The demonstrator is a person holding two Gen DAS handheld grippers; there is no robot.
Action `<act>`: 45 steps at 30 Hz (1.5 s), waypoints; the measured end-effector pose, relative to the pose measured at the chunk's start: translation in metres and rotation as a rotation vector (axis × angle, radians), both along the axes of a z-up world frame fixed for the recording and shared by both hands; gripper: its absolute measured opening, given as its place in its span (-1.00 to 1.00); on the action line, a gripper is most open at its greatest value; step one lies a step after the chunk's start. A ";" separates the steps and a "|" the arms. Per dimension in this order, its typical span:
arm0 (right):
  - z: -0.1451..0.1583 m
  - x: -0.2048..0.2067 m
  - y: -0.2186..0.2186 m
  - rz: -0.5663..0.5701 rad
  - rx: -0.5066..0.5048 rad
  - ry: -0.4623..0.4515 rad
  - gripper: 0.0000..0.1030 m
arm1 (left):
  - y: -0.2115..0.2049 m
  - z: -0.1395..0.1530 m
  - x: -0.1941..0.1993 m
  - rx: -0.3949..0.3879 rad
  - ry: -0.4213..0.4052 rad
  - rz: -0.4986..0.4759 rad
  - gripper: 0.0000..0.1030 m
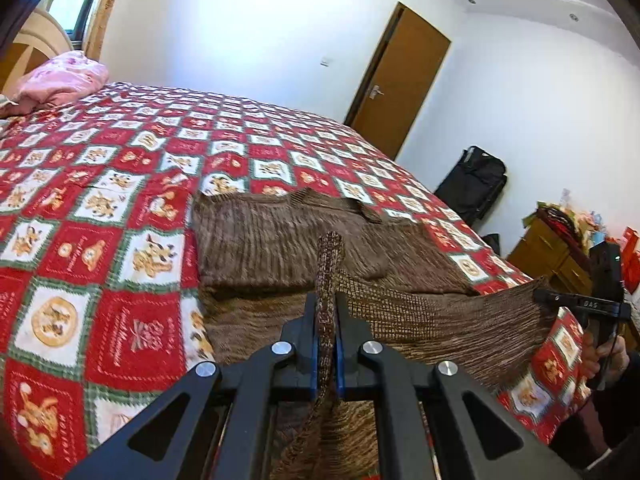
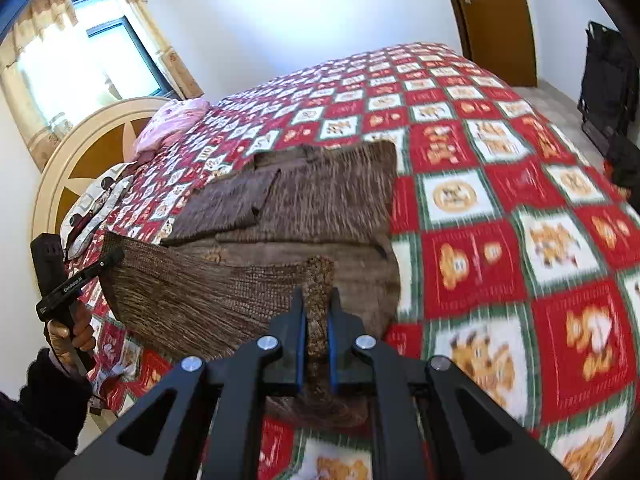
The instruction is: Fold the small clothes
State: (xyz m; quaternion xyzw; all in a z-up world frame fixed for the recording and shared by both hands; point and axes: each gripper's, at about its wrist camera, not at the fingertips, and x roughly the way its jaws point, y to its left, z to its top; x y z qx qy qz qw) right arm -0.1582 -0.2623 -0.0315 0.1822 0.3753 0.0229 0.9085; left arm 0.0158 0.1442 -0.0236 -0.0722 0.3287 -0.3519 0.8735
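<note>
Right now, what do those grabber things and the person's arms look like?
Both are black. The left gripper and right gripper have angular black arms with round silver bolts and blue pads inside the fingers. One bears small white lettering, and a thin black cable hangs by the handle. The sleeve is dark.

Little can be read here. In the right wrist view, at the left edge of the frame, the black left gripper carries small white lettering along its side bar that looks like "GenRobot.AI", with a smaller line beneath it too fine to make out. In the left wrist view, at the right edge, the right gripper bears pale letters on its bar, blurred past reading. The red squares of the bedspread hold cursive script, illegible.
</note>
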 end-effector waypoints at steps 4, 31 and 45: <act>0.014 0.022 0.001 0.009 -0.044 -0.022 -0.78 | 0.002 0.008 0.016 0.017 -0.010 0.053 -0.90; -0.006 0.235 -0.030 -0.064 -0.296 -0.011 -0.79 | -0.045 -0.027 0.197 0.112 0.090 0.269 -0.90; -0.067 0.270 -0.046 -0.139 -0.397 0.059 -0.79 | -0.059 -0.070 0.226 0.206 0.186 0.293 -0.86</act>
